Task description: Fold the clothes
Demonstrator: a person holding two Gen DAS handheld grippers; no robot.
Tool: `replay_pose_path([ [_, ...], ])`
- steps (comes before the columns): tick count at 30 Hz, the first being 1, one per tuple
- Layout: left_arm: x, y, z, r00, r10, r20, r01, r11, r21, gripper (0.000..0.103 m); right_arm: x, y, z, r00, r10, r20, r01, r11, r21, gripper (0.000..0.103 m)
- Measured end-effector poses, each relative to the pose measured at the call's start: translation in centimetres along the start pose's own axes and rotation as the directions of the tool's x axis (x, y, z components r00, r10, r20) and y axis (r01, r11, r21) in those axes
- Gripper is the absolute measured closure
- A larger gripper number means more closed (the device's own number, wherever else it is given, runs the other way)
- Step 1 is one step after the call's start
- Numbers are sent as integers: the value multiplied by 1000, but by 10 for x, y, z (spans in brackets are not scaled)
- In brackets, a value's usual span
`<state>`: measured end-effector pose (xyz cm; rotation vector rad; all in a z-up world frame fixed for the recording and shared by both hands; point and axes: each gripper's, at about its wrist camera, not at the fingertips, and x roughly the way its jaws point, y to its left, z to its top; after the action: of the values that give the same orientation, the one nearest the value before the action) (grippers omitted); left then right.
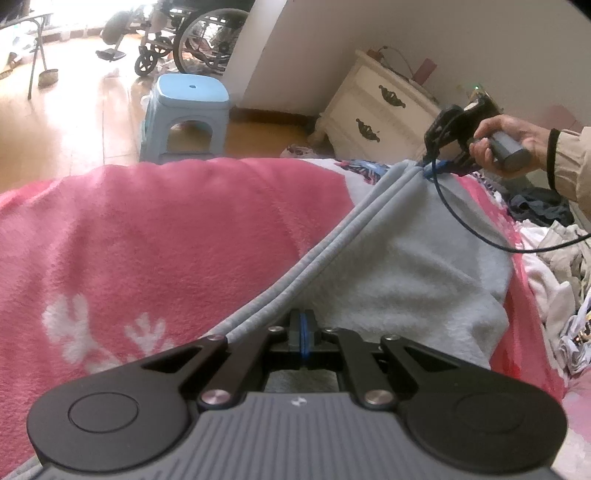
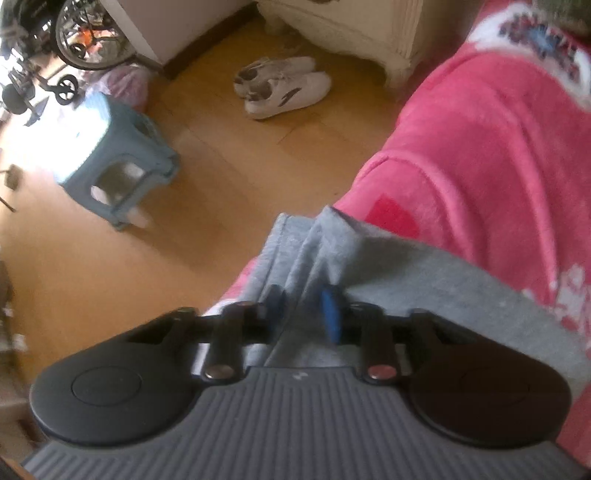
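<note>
A grey fleece garment [image 1: 406,266] lies on a pink blanket [image 1: 166,229] covering the bed. Its doubled edge runs taut between both grippers. My left gripper [image 1: 303,334] is at the near end, shut on that edge. At the far end, a hand [image 1: 517,136] holds my right gripper [image 1: 430,166] clamped on the garment's far corner. In the right wrist view, the right gripper [image 2: 303,310] has bunched grey garment [image 2: 388,266] between its blue-padded fingers [image 2: 330,314], at the edge of the pink blanket [image 2: 480,147] above the floor.
A pile of other clothes [image 1: 561,258] lies on the bed at the right. A black cable [image 1: 465,221] trails across the garment. On the wooden floor are a blue stool [image 1: 190,110], a white nightstand [image 1: 380,107], a wheelchair [image 1: 184,33] and white shoes [image 2: 284,86].
</note>
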<state>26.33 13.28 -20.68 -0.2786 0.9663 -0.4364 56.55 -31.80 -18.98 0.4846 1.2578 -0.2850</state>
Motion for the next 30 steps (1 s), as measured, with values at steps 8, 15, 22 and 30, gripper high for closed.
replay_pose_path([
  [8, 0, 6, -1, 1000, -26, 11, 27, 999, -40, 100, -20, 12, 4, 998, -1, 71, 4, 999, -49, 101],
  [15, -1, 5, -2, 1000, -21, 10, 22, 999, -49, 100, -15, 28, 10, 994, 26, 111, -17, 997, -79, 101],
  [22, -1, 3, -2, 1000, -14, 6, 14, 999, -44, 100, 20, 16, 8, 994, 56, 98, -48, 996, -77, 98],
  [30, 0, 2, -2, 1000, -8, 3, 8, 999, -47, 100, -25, -50, 15, 912, 354, 209, -337, 935, -113, 54],
])
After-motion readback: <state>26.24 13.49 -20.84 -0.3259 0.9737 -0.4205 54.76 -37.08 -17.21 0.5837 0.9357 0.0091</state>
